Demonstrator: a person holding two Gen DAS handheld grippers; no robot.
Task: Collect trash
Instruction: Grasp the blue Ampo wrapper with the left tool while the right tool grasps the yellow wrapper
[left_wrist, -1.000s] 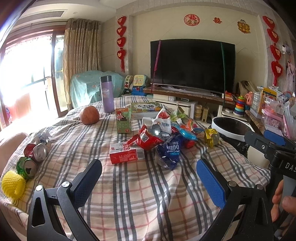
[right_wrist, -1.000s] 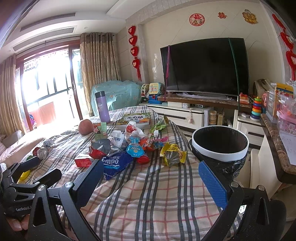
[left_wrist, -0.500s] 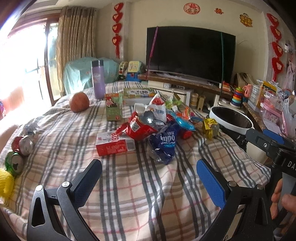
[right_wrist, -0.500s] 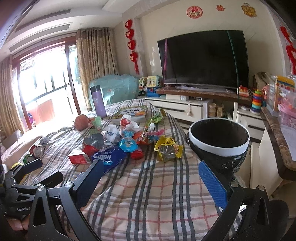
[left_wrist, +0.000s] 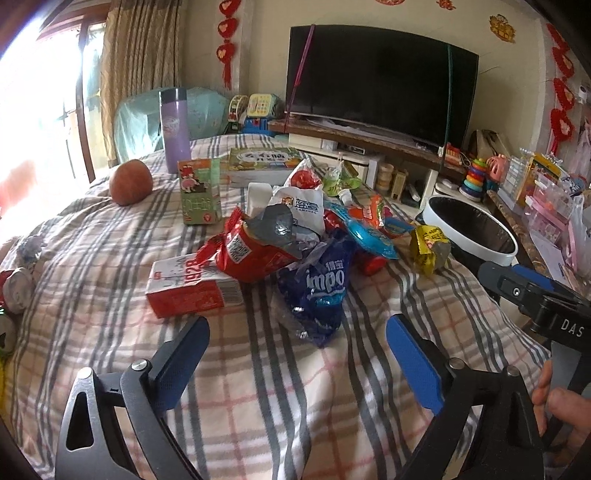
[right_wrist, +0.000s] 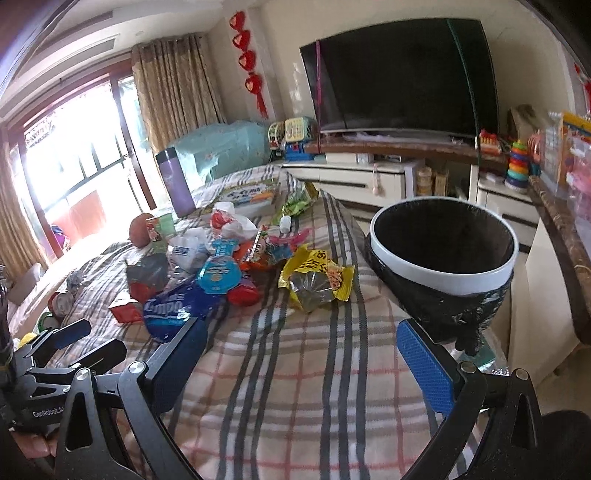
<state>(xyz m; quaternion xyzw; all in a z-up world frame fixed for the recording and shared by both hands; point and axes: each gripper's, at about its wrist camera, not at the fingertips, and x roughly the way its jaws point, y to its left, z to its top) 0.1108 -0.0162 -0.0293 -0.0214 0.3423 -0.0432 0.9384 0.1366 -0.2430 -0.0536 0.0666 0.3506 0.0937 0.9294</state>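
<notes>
Crushed drink cans (left_wrist: 14, 291) cut off at left edge of left wrist view. Yellow foam net (right_wrist: 24, 339) mostly hidden behind black left gripper (right_wrist: 74, 343). Inside of white-rimmed, black-lined waste bin (right_wrist: 443, 273) too dark to read. Window (left_wrist: 40, 85) glare blown out.

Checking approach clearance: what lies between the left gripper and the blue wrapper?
Only bare plaid cloth. In the left wrist view, the open left gripper sits just short of the blue wrapper, with nothing between its fingers.
</notes>
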